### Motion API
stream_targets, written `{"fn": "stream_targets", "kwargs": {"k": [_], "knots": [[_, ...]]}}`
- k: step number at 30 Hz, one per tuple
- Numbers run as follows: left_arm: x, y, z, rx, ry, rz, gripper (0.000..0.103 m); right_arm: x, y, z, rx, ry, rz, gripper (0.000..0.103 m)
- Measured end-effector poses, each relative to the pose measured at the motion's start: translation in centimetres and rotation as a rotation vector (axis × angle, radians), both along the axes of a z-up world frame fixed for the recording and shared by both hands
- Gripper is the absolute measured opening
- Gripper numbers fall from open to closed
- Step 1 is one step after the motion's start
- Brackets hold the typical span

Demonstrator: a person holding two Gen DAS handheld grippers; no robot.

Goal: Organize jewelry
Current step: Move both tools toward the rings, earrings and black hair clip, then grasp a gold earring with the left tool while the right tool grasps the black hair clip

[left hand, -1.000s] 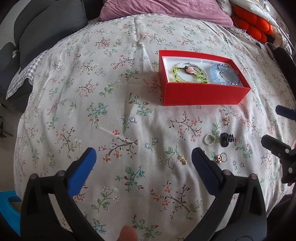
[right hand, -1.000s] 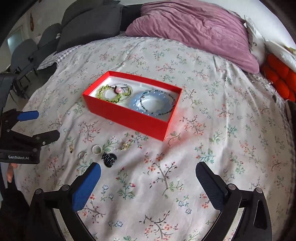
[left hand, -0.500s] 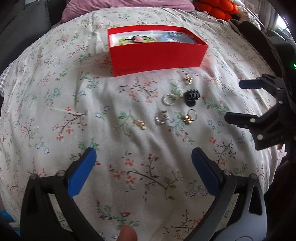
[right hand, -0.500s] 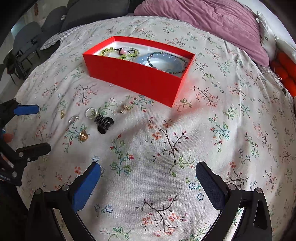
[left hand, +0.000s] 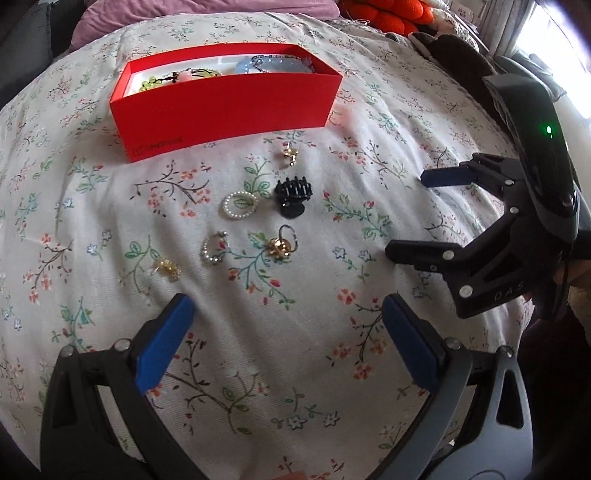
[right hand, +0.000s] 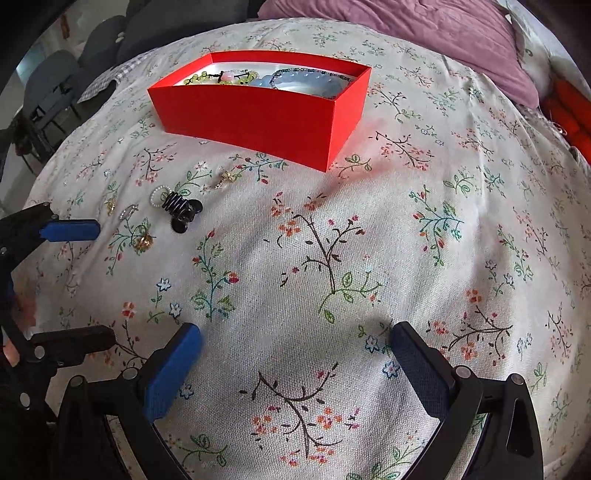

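A red box point(left hand: 225, 107) point(right hand: 266, 122) sits on the floral bedspread, holding a green bead bracelet point(right hand: 207, 77) and a blue dish with a dark bead bracelet point(right hand: 306, 83). In front of it lie loose pieces: a black hair claw point(left hand: 291, 195) point(right hand: 183, 210), a pearl ring point(left hand: 239, 205), a gold ring point(left hand: 280, 245), a silver hoop point(left hand: 213, 249), a gold earring point(left hand: 168, 267) and a gold charm point(left hand: 290, 153). My left gripper point(left hand: 284, 339) is open, low over the bedspread just short of the pieces. My right gripper point(right hand: 295, 362) is open and holds nothing, to the right of them.
A mauve pillow point(right hand: 424, 33) lies behind the box, with orange cushions point(left hand: 380, 14) at the far right. Dark chairs point(right hand: 55, 85) stand beyond the bed's left edge. Bare bedspread point(right hand: 461, 221) stretches right of the box.
Both grippers have come down and forward toward the loose jewelry, so the box and pieces look nearer. The right gripper has drawn in closer beside the left one. Both stay open.
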State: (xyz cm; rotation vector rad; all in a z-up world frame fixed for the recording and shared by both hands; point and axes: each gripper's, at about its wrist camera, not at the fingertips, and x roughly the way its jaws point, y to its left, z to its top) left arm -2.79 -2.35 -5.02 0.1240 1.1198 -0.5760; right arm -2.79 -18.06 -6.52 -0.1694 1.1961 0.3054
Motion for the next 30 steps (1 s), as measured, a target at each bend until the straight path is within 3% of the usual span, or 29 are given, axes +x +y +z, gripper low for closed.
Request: {"fn": "stream_targets", "kwargs": {"k": [4,11,19,30], "knots": [[0.6,-0.7,0.2,-0.031,-0.007,0.006,0.073,0.2,0.1,0.1,-0.005,0.012,0.014,0.103],[1.2,-2.0,-0.3,-0.002,-0.044,0.003,0.054,-0.5,0.1,0.3,0.0,0.008,0.037,0.103],[1.1,-1.9,-0.4,0.047,-0.079,0.006,0.02,-0.7,0.1,0.4,-0.003,0.013,0.041,0.103],[-0.2,-1.5,0.7,0.062,-0.107,-0.037,0.018,-0.4,1.3,0.8,0.021,-0.015,0.067,0.103]]}}
